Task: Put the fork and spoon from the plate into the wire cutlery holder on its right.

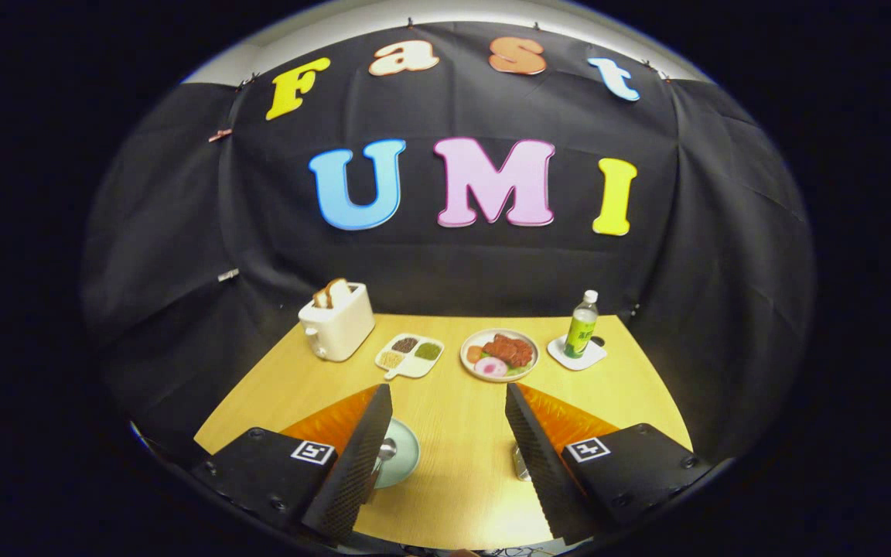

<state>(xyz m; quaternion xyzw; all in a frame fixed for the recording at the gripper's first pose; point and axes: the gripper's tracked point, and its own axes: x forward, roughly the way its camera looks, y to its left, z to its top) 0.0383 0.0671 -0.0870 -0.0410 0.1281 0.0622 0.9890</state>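
Note:
My gripper point(445, 449) hovers above the near part of the wooden table point(461, 418), its two black fingers wide open with bare wood between them. A pale green plate point(403, 456) peeks out from behind the left finger point(360, 456), and a shiny rounded piece of cutlery point(387, 447) rests on it; I cannot tell whether it is the spoon or the fork. A small bit of metal, probably the wire cutlery holder point(520, 464), shows at the inner edge of the right finger point(534, 456); most of it is hidden.
Beyond the fingers stand a white toaster point(336, 321) with toast, a white three-part dish point(410, 354), a plate of food point(500, 353) and a green bottle point(582, 325) on a white coaster point(577, 354). Black cloth walls close the table in.

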